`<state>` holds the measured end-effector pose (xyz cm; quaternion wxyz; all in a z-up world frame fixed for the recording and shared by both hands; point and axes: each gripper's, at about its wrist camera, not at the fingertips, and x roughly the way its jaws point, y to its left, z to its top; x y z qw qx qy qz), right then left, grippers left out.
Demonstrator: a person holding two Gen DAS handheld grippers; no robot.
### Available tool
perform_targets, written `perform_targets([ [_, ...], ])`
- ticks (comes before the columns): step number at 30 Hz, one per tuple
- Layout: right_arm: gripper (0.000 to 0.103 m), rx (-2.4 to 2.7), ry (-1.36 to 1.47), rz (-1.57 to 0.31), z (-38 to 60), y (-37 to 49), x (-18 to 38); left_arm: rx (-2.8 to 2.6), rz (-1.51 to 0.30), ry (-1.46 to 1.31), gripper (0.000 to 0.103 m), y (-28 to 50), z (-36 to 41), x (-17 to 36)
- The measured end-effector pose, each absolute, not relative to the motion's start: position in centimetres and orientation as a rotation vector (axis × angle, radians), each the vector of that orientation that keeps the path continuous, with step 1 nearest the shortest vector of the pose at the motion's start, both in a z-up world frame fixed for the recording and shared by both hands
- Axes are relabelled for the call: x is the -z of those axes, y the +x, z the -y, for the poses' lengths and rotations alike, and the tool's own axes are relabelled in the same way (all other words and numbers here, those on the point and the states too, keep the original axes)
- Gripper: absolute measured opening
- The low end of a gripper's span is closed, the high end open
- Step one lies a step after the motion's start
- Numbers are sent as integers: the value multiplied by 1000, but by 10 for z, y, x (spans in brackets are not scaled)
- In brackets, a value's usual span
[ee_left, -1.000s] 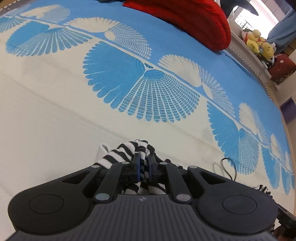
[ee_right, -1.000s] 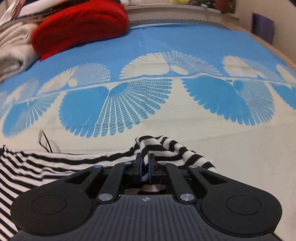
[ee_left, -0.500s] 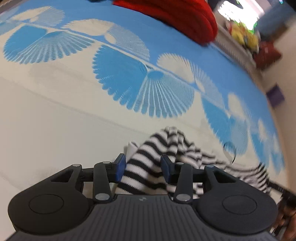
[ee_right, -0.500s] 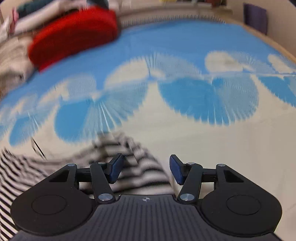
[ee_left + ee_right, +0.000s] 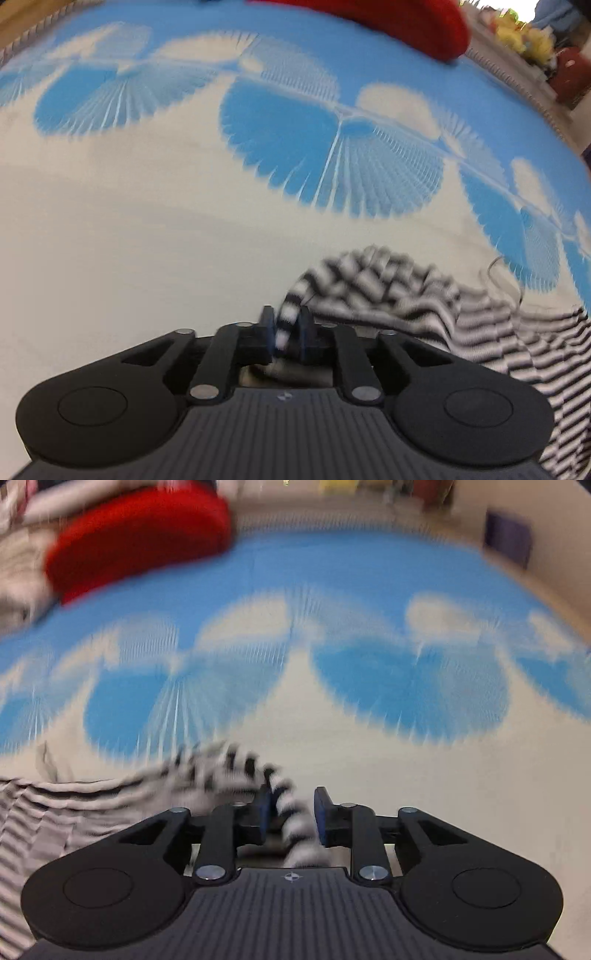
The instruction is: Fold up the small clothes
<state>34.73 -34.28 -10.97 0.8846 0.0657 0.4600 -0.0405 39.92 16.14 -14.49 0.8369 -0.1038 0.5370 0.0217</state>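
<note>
A black-and-white striped garment (image 5: pixel 406 291) lies bunched on the blue-and-cream bedspread (image 5: pixel 147 258). In the left wrist view it spreads off to the right. My left gripper (image 5: pixel 286 325) is at its left end, jaws closing, pads pressing a narrow striped edge. In the right wrist view the striped garment (image 5: pixel 110 797) runs off to the left. My right gripper (image 5: pixel 291 808) is at its right end, jaws closing around a striped edge. That edge lies against the left pad, and a small gap shows at the right pad. Both views are blurred.
A red cushion (image 5: pixel 388 22) lies at the far side of the bed, also the red cushion (image 5: pixel 140 539) beside a pale pile (image 5: pixel 18 572). Soft toys (image 5: pixel 524 37) sit past the bed's edge. A thin dark cord (image 5: pixel 498 273) loops beside the garment.
Both grippers let go of the bunched fabric, opened wide, shifted outward along the garment, and have narrowed again over its edges. The garment now lies more spread between them.
</note>
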Motion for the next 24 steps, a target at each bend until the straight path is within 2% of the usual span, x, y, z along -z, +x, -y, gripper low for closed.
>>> perform_targets([
  [4, 32, 104, 204, -897, 363, 319, 60, 15, -1017, -278, 26, 368, -179, 93],
  [8, 42, 66, 304, -896, 386, 274, 27, 71, -1048, -254, 27, 329, -189, 62],
  [9, 44, 47, 315, -909, 388, 260, 25, 92, -1060, -250, 30, 318, -190, 61],
  [10, 49, 35, 325, -926, 391, 247, 28, 110, -1073, -258, 37, 305, -193, 62],
  [12, 51, 29, 336, -962, 392, 223, 40, 114, -1104, -301, 42, 282, -203, 76],
  [16, 50, 76, 433, -1094, 399, 196, 75, 68, -1281, -470, 41, 258, -223, 121],
  [19, 49, 108, 445, -1047, 403, 190, 75, 90, -1279, -428, 46, 256, -221, 123],
  [24, 49, 74, 390, -1126, 390, 189, 91, 72, -1350, -418, 46, 254, -218, 139],
])
